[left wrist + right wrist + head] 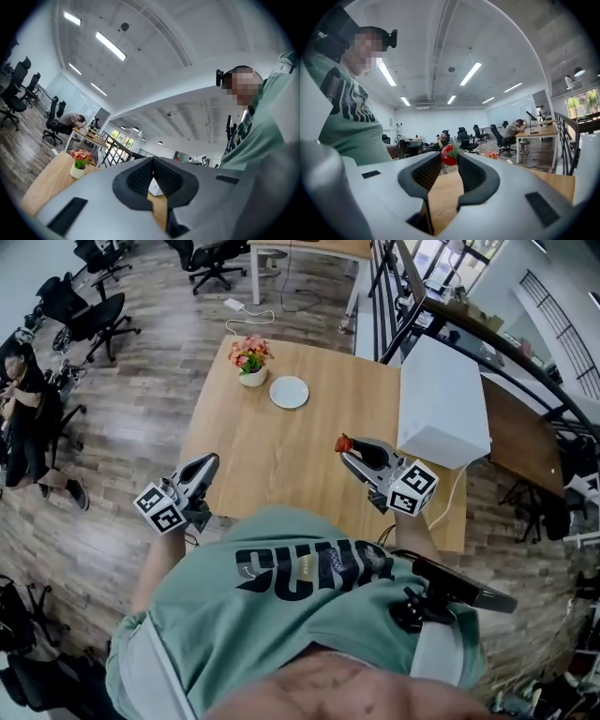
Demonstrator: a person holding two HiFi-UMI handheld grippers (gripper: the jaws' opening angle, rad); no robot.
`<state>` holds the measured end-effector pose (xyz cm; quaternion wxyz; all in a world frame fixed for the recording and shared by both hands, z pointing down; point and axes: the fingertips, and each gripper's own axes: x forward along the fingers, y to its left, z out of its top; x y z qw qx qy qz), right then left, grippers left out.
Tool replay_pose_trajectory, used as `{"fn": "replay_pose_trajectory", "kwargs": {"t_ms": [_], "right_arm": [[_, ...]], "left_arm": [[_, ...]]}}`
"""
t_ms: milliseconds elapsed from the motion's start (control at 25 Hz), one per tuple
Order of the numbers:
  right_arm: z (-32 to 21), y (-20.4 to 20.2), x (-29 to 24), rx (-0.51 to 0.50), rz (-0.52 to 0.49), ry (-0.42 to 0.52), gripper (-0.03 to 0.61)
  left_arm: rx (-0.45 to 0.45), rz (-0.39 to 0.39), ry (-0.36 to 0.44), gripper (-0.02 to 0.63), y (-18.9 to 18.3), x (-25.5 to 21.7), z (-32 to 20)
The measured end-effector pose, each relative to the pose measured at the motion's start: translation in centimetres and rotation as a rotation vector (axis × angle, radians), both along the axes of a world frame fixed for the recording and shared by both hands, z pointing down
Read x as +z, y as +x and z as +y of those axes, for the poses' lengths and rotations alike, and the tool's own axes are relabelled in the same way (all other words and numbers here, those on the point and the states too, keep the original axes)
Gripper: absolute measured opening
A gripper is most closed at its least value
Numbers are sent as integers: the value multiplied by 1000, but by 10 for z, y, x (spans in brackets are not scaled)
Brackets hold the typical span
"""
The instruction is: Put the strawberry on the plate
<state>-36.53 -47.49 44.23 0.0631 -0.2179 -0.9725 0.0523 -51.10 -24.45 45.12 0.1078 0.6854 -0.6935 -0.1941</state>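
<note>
Right gripper (349,452) clamps the strawberry (343,442) — left gripper (212,461) pinched closed — white pot (251,379) holds flowers (250,354) beside the plate (289,392).

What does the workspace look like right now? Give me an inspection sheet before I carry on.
Surface: wooden table, bare in the middle.
Job's things: strawberry gripped in the right tongs, short of the plate; white plate empty, at the far side.
Clutter: flower pot beside the plate; white box at the right edge.
Grippers: right tongs shut on the strawberry; left tongs shut, nothing between them.
Cables: white cable trailing from the box toward the table's near edge; power strip with a cable on the floor.
Surroundings: office chairs, a seated person, a railing.
</note>
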Motion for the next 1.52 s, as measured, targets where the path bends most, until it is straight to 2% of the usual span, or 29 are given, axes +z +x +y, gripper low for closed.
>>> {"fn": "replay_pose_trajectory", "kwargs": {"t_ms": [120,320,480,720,880,1040,1200,1520], "right_arm": [[-33,-7,7,-50,-24,-19,124],[-75,-14,21,-97,-31,-71,124],[-73,-28,43,-79,0,-116,124],[-40,-63,48,-39,37,-63,123],[-15,-88,26,4,63,-40,124],[-17,-114,15,13,110,-11,124],[-19,-128,10,11,112,12,123],[-32,-152,47,-6,139,14,123]], "left_arm": [[-37,13,-48,5,9,2,-33],[-42,6,-117,5,21,-8,-80],[-40,30,-140,5,4,1,-77],[20,52,-98,5,-33,32,-59],[85,37,-79,5,-69,24,-48],[81,27,-47,5,-105,17,-52],[65,22,-17,5,-111,14,-51],[18,49,-51,5,-111,41,-49]]}}
